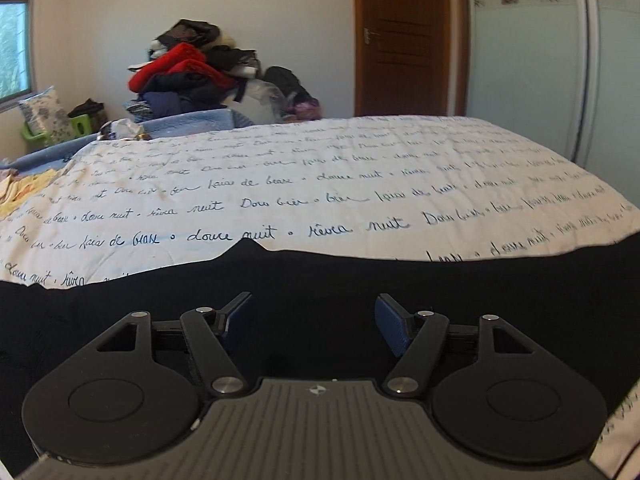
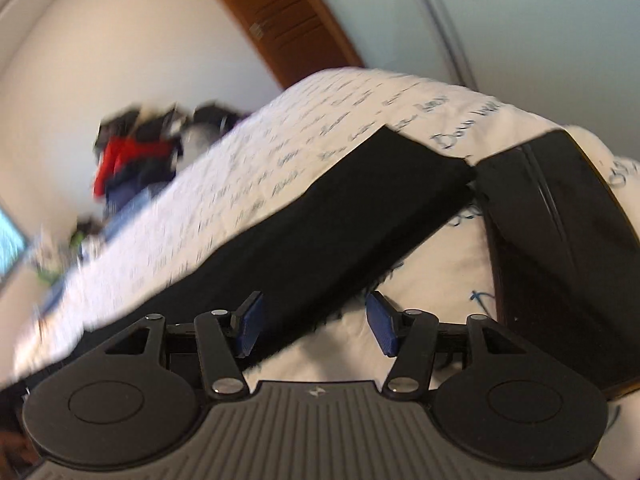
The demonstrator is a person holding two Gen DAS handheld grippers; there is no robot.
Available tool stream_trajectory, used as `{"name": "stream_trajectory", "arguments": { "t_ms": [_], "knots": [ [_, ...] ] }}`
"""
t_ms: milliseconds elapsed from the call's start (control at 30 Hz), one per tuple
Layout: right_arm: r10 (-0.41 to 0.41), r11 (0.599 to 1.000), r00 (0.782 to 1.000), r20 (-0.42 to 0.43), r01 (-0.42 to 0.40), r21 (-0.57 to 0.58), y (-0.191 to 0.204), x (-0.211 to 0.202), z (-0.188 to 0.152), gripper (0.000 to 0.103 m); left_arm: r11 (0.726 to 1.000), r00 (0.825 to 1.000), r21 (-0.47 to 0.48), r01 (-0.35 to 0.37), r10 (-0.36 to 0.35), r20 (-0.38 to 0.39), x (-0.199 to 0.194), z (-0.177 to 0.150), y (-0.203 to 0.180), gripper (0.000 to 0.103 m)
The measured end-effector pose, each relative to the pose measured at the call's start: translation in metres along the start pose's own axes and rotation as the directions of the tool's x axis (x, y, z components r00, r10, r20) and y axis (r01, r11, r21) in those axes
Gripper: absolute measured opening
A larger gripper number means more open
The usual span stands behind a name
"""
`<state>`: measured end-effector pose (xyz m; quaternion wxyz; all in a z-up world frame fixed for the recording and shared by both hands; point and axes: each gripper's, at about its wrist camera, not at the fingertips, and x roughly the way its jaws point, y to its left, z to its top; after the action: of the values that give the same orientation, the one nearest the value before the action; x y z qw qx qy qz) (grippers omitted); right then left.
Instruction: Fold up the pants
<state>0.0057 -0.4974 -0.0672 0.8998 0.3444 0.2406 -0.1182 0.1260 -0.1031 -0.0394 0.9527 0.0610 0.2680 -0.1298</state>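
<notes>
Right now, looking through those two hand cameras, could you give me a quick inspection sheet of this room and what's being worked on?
Surface: bed with a white quilt printed with blue handwriting.
Job's things: black pants spread on the quilt, one leg lying flat; the other leg runs off to the right.
Clutter: clothes pile against the far wall, a pillow by the window, a green bin.
Grippers: left gripper open over the pants, holding nothing; right gripper open at the edge of the leg, holding nothing.
Cables: nothing seen.
Surroundings: wooden door, wardrobe with flower pattern, window. The right view is motion-blurred.
</notes>
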Motion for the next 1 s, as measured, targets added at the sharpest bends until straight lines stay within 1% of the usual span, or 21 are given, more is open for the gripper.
{"name": "stream_trajectory", "arguments": {
  "t_ms": [67,133,233,367,433,500,600,633,667,700,733,800,833,933,1000],
  "knots": [
    [-0.014,0.999,0.999,0.053,0.012,0.036,-0.003,0.005,0.002,0.055,1.000,1.000,-0.026,0.002,-0.002,-0.007,-0.001,0.003,0.000,0.075],
    [-0.024,0.998,0.996,0.090,0.019,0.061,-0.006,0.012,0.007,0.055,0.999,1.000,-0.036,0.025,-0.025,-0.007,-0.003,0.005,-0.002,0.076],
    [-0.012,0.989,0.993,0.118,-0.006,0.145,-0.017,0.026,0.017,0.055,0.999,0.999,-0.013,0.043,-0.044,-0.008,-0.005,0.009,-0.010,0.078],
    [-0.011,0.976,0.990,0.141,-0.020,0.216,-0.030,0.043,0.029,0.056,0.993,0.992,0.012,0.118,-0.118,-0.051,-0.003,0.008,-0.027,0.078],
    [-0.019,0.972,0.988,0.151,-0.017,0.235,-0.032,0.053,0.036,0.056,0.987,0.985,0.045,0.157,-0.153,-0.082,0.000,0.005,-0.037,0.078],
    [-0.024,0.966,0.986,0.164,-0.020,0.257,-0.034,0.058,0.039,0.056,0.978,0.978,0.095,0.184,-0.173,-0.113,0.004,-0.002,-0.051,0.078],
    [-0.039,0.960,0.983,0.178,-0.013,0.281,-0.036,0.070,0.046,0.056,0.963,0.973,0.162,0.214,-0.196,-0.124,0.003,-0.009,-0.068,0.078],
    [-0.048,0.962,0.983,0.179,-0.002,0.273,-0.035,0.073,0.049,0.053,0.960,0.973,0.175,0.217,-0.199,-0.117,0.001,-0.010,-0.072,0.078],
    [-0.065,0.965,0.981,0.180,0.016,0.260,-0.033,0.077,0.051,0.041,0.958,0.973,0.186,0.220,-0.202,-0.111,0.001,-0.009,-0.075,0.078],
    [-0.082,0.967,0.981,0.174,0.037,0.252,-0.033,0.081,0.053,0.033,0.955,0.973,0.194,0.223,-0.206,-0.105,-0.001,-0.007,-0.078,0.078],
    [-0.096,0.966,0.981,0.166,0.051,0.252,-0.033,0.082,0.054,0.022,0.955,0.973,0.195,0.224,-0.208,-0.100,-0.001,-0.005,-0.080,0.078],
    [-0.096,0.969,0.982,0.161,0.055,0.243,-0.035,0.085,0.054,0.019,0.955,0.970,0.180,0.236,-0.221,-0.100,0.001,0.002,-0.081,0.078],
    [-0.106,0.972,0.981,0.163,0.068,0.225,-0.034,0.084,0.055,0.015,0.955,0.966,0.163,0.249,-0.234,-0.106,0.003,0.005,-0.080,0.078],
    [-0.111,0.983,0.977,0.180,0.081,0.168,-0.028,0.082,0.053,0.012,0.949,0.947,0.079,0.304,-0.292,-0.133,0.011,0.017,-0.080,0.076],
    [-0.113,0.990,0.976,0.189,0.094,0.109,-0.020,0.079,0.053,0.011,0.938,0.930,0.032,0.345,-0.337,-0.144,0.016,0.022,-0.083,0.076]
  ]
}}
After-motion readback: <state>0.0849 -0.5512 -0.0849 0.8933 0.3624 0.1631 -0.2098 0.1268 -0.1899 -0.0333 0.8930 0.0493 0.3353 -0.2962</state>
